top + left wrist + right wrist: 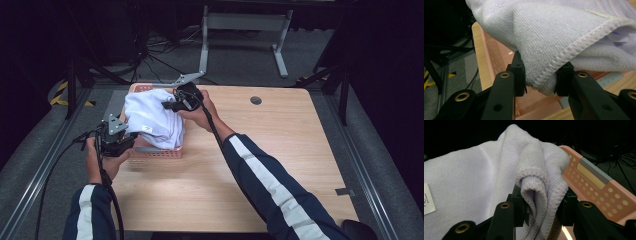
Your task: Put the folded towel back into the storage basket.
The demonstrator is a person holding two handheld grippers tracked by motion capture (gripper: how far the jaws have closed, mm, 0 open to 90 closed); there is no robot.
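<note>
You are holding a pale lilac towel (152, 117) bunched over a pink perforated basket (157, 152) that is sitting on the left part of the wooden table (260, 165). Your left gripper (120, 141) is sitting at the basket's near left corner, and in the left gripper view its jaws are pinching a stitched corner of the towel (564, 37) above the basket's wall (496, 53). Your right gripper (176, 103) is reaching in from the far right side of the basket, and in the right gripper view its jaws are clamping a rolled, folded edge of the towel (534, 185), with the basket's rim (596, 187) just to the right. A small white label (146, 128) is showing on the towel's near face. Your sleeves are dark with a white stripe (265, 172).
</note>
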